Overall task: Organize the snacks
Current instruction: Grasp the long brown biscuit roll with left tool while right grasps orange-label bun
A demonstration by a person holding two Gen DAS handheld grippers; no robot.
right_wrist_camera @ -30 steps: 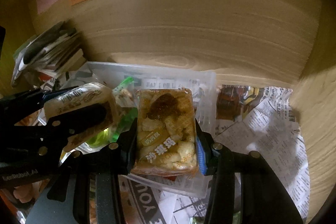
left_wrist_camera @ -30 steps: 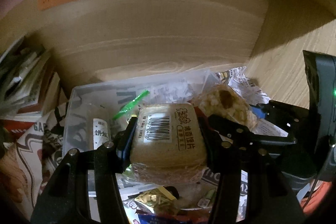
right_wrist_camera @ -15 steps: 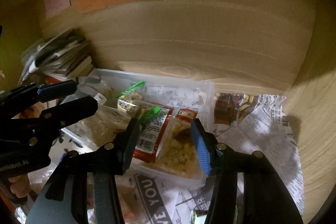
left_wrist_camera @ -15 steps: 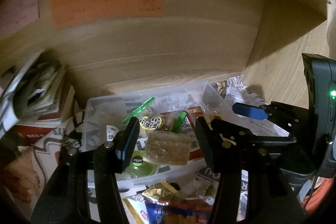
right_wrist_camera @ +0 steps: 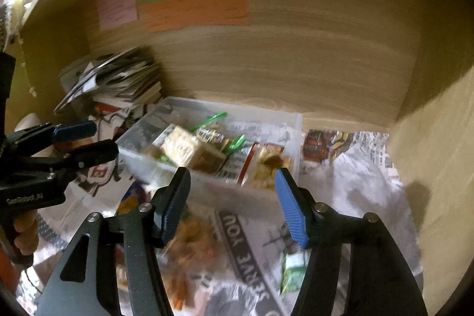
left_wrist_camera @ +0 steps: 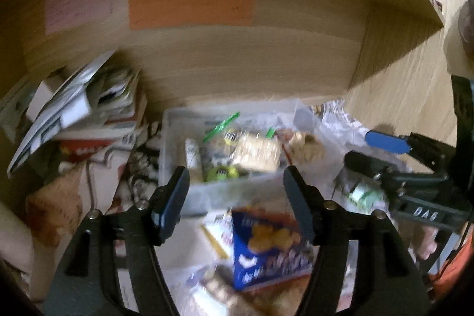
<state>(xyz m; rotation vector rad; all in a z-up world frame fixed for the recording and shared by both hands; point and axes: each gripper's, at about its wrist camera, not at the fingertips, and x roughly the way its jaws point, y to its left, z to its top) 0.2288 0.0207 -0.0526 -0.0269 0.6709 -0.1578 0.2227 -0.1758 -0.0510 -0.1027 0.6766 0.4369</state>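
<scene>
both snacks (formerly gripped) in bin [left_wrist_camera: 177,191]

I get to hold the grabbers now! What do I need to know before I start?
Left gripper: jaws opening, nothing between them.
Right gripper: jaws opening, also nothing held.
The clear bin sits on newspaper against the wooden back wall. Several snack packs already lie in it, among them a tan cracker pack and a clear-wrapped puffed snack at its right end.
Left to do: the blue snack bag and an orange one lie in front of the bin, a small green packet to their right. They probably go in next.
</scene>
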